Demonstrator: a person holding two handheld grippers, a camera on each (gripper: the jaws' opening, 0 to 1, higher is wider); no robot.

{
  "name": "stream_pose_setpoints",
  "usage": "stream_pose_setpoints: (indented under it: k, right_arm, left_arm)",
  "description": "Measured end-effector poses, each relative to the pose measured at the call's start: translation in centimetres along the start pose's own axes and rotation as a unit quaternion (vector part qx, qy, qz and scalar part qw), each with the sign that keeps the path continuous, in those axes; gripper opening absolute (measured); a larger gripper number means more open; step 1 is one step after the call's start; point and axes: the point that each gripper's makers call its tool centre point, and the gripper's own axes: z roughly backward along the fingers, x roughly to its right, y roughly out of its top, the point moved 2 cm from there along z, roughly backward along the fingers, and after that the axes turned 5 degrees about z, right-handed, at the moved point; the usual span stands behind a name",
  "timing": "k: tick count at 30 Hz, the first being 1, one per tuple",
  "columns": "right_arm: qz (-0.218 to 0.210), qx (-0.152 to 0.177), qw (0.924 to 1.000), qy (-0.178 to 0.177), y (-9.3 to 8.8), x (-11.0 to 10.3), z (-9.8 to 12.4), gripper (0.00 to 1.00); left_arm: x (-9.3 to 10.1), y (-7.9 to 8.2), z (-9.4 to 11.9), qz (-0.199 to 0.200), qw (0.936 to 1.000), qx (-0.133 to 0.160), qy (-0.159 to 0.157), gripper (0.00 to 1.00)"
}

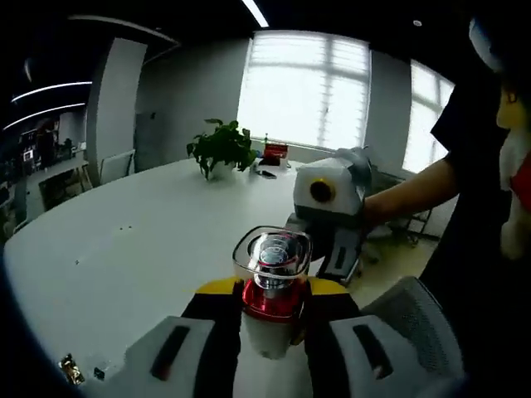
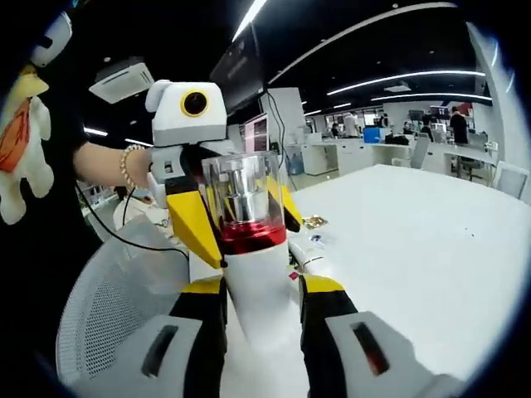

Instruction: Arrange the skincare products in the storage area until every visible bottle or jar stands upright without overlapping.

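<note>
Right gripper view: the bottle point(image 2: 249, 249) stands between the right gripper point(image 2: 261, 319)'s jaws, which clamp its white body low down. The left gripper point(image 2: 236, 211), beyond it, has its yellow-tipped jaws closed on the red band near the clear cap point(image 2: 241, 186). In the left gripper view the bottle point(image 1: 270, 307) sits directly ahead, held above the table point(image 1: 124, 240). It looks rigid, smooth and likely slippery; the clear cap may pop off, so the body is the safer hold.
</note>
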Motion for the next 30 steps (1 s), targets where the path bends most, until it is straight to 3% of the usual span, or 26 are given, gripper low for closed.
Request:
stream_pose_setpoints:
  k: [12,19,30]
  right_arm:
    - [0.006,-0.022,0.9994,-0.025,-1.9,2.7,-0.1,0.28]
    - [0.01,-0.046,0.998,-0.042,-3.5,5.3,-0.7,0.28]
    - [0.008,-0.065,0.9961,-0.059,-4.8,8.0,-1.5,0.28]
  left_arm:
    - [-1.7,-0.7,-2.7,-0.026,0.9995,-0.016,-0.004,0.25]
    - [-4.8,-2.1,-4.7,-0.033,0.9993,-0.018,-0.003,0.25]
    - [-7.9,-2.7,-6.2,-0.03,0.9989,-0.035,-0.004,0.25]
